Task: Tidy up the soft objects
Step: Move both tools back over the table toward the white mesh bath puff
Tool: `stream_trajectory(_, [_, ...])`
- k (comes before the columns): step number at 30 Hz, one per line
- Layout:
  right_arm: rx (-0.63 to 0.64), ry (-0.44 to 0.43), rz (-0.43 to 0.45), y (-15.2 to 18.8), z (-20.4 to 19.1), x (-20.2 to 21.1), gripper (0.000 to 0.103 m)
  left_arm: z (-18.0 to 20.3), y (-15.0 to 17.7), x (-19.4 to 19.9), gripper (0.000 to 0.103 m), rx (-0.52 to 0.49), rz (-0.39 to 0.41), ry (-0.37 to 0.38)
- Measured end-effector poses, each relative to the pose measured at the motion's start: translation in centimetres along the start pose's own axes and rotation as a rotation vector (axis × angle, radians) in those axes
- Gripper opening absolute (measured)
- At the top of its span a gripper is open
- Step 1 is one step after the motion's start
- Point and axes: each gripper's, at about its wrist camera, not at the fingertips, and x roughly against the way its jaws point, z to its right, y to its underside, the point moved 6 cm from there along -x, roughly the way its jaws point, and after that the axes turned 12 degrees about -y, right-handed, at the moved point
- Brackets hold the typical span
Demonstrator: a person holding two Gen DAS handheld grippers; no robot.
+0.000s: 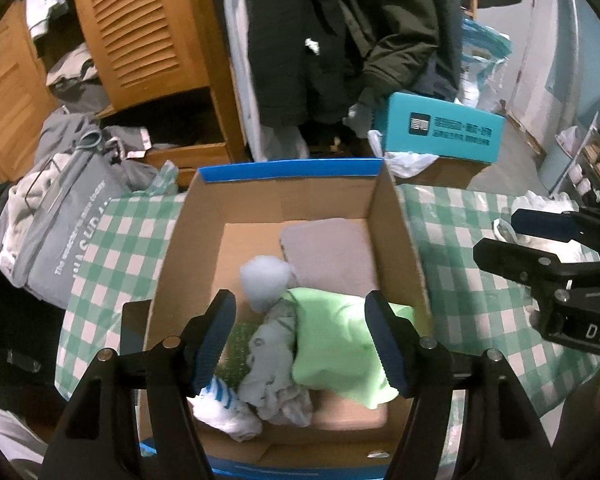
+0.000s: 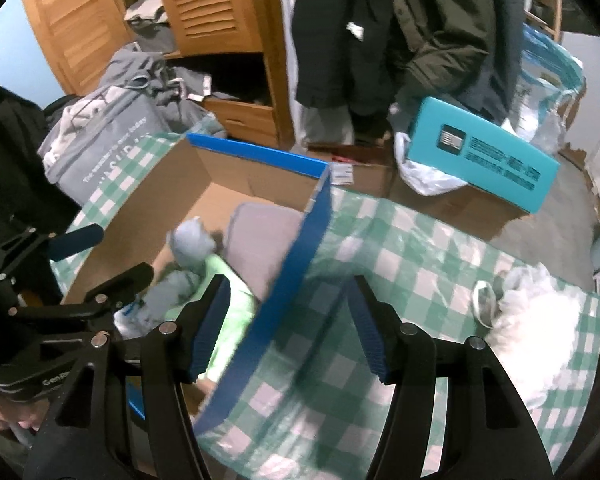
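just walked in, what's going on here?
A person with a gripper in each hand is sorting soft items into a cardboard box on a green checked cloth. The left gripper hangs over the box with open, empty jaws above a light green cloth. The right gripper, also empty, straddles the box's blue-edged wall.

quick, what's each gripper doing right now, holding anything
left gripper: open, holding nothing, fingers above the cardboard box.
right gripper: open, holding nothing, fingers straddling the box's blue edge without touching it.

Right gripper [image 2: 286,328], fingers apart and empty, straddling the cardboard box's blue-edged wall [image 2: 300,256] above checked cloth [image 2: 400,248].
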Motion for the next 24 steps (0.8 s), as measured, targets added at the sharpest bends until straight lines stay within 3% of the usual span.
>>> stream_trajectory(5, [-0.039,0.03,0.006,0.9,2.3,1.3,0.061,1.7,-0.4,0.5,0.07,-0.023,0.009,0.011])
stream_trajectory(12, [-0.083,0.084,0.015,2.5,5.5,3.0,0.061,4.5,-1.1,1.2,0.081,-0.077,0.029,0.018])
stream_trajectory(24, [-0.181,0.13,0.031,5.3,10.5,5.7,0.061,9.0,-1.5,1.8,0.082,-0.148,0.029,0.03])
